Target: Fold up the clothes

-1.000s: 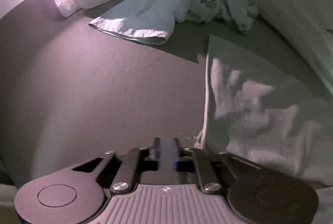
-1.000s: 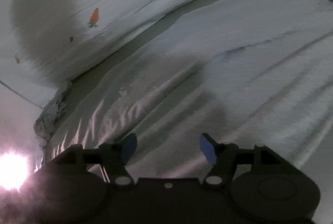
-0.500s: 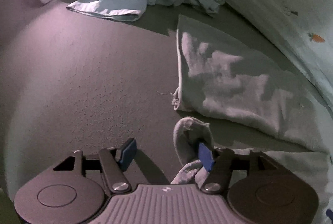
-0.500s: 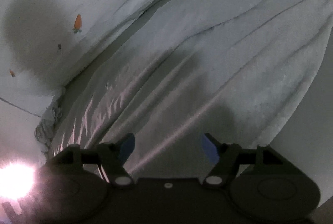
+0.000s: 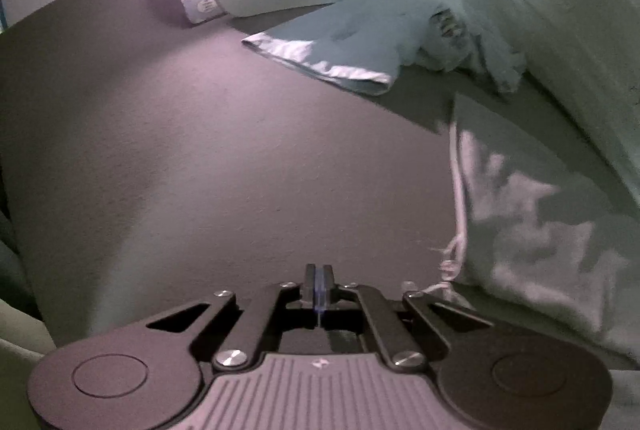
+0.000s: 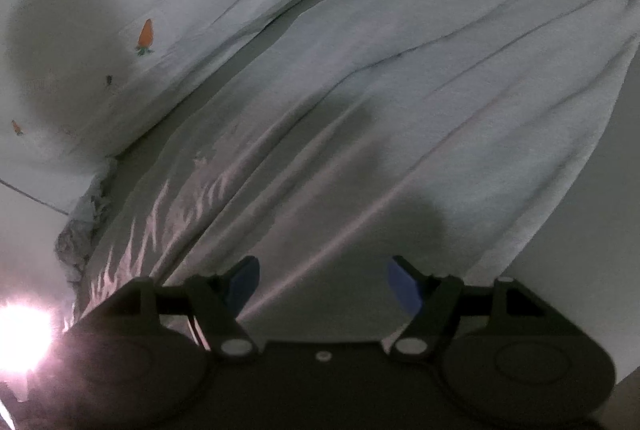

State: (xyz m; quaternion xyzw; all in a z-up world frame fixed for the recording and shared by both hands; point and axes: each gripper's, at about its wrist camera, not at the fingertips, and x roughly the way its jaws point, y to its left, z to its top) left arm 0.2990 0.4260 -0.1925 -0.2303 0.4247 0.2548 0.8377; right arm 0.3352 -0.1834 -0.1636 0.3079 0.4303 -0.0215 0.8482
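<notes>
- The white towel [image 6: 400, 102] is lying spread flat on the grey bed surface [image 5: 200, 150], its long creases running away from the right claw [image 6: 324, 282]; laid out like this, it looks ready for a fold rather than finished.
- In the left wrist view the same towel's frayed corner [image 5: 450, 266] is sitting just to the right of the left claw [image 5: 319, 286], apart from it.
- The left claw has just been closing and is now standing fully pinched together with nothing between its pads, so it is gripping no cloth.
- The right claw is hovering wide above the towel's near edge with only cloth showing beneath the gap, probably lining up for a grasp.
- Beyond the towel's far corner, a light blue folded garment [image 5: 320, 50] and a crumpled heap [image 5: 452, 34] are resting against the carrot-print bedding [image 6: 145, 34], seemingly set aside.
</notes>
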